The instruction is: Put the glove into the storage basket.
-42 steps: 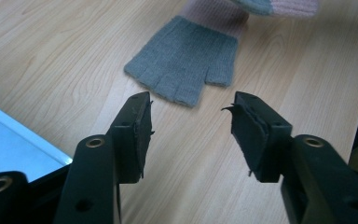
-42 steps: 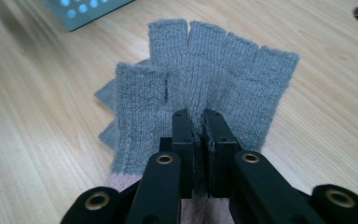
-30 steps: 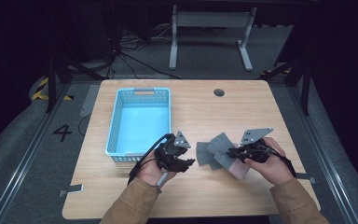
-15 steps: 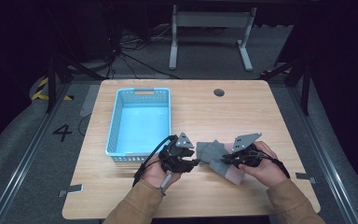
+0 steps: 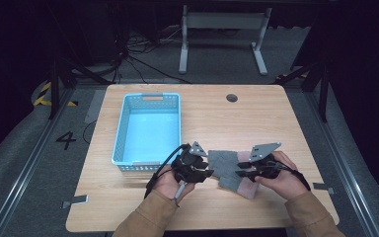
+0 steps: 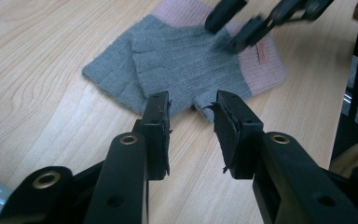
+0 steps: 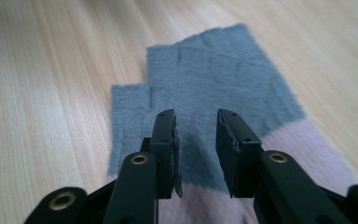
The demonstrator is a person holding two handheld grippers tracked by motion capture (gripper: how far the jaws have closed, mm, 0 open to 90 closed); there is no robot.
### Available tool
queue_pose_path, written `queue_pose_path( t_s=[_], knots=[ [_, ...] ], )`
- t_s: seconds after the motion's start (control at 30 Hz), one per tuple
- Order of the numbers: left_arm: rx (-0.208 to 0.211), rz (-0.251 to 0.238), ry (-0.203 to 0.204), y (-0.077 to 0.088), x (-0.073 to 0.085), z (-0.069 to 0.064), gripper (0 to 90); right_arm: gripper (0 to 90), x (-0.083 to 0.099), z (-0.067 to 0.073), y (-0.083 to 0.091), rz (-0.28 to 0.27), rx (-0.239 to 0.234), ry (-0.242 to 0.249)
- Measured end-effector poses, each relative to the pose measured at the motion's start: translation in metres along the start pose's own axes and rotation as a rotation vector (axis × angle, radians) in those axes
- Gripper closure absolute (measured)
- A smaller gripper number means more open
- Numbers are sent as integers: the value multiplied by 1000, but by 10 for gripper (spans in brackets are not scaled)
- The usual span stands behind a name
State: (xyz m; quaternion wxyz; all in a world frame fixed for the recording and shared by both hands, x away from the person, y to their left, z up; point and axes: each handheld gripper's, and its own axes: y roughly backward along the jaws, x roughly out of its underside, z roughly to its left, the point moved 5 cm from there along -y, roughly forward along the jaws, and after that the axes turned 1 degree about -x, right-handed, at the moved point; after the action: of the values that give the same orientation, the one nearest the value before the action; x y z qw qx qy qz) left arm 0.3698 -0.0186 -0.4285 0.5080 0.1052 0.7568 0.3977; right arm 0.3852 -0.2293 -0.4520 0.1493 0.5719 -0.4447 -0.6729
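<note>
A grey knitted fingerless glove with a pink cuff lies flat on the light wooden table, near the front edge and a little right of the middle. Its long axis runs on a slant: the grey finger end points far and left, toward the basket, and the pink cuff points near and right. In the left gripper view a short thumb flap sticks out from the grey body, and a small tag sits on the cuff. There is one glove.

Two grippers flank it. The left gripper sits at the glove's left edge with its jaws apart by a narrow gap, holding nothing, their tips just at the hem of the grey knit. The right gripper hangs over the glove where grey meets pink, its jaws likewise parted and empty. Each is held in one hand, with tan sleeves coming in from the near edge.

One light blue perforated plastic basket stands to the far left of the glove, apart from it.
</note>
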Motion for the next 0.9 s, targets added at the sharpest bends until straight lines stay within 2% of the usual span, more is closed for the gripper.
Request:
queue_pose_path(
  t_s=[0.07, 0.2, 0.3, 0.43, 0.53, 0.6, 0.63, 0.73, 0.77, 0.9],
  knots=[
    [3, 9, -1, -2, 1, 1, 669, 667, 4, -4, 14, 9, 25, -29],
    [0, 16, -2, -5, 2, 0, 666, 658, 12, -8, 24, 35, 41, -59],
    [-36, 23, -24, -8, 3, 0, 632, 656, 20, -10, 31, 67, 52, -84],
    [-34, 37, -18, -13, 5, 0, 617, 655, 31, -12, 38, 76, 70, -107],
    [-53, 49, -9, -17, 6, 1, 613, 655, 41, -13, 41, 95, 79, -123],
    [-55, 49, -9, -17, 6, 1, 609, 655, 46, -12, 42, 108, 77, -132],
    [-54, 63, -29, -17, 7, 2, 609, 651, 52, -12, 42, 127, 71, -137],
    [-47, 67, -28, -18, 7, 2, 612, 647, 57, -12, 41, 146, 63, -139],
    [-47, 77, -33, -19, 7, 1, 629, 649, 63, -12, 41, 170, 54, -135],
    [-44, 78, -19, -23, 8, 1, 646, 649, 68, -11, 39, 200, 38, -139]
  ],
)
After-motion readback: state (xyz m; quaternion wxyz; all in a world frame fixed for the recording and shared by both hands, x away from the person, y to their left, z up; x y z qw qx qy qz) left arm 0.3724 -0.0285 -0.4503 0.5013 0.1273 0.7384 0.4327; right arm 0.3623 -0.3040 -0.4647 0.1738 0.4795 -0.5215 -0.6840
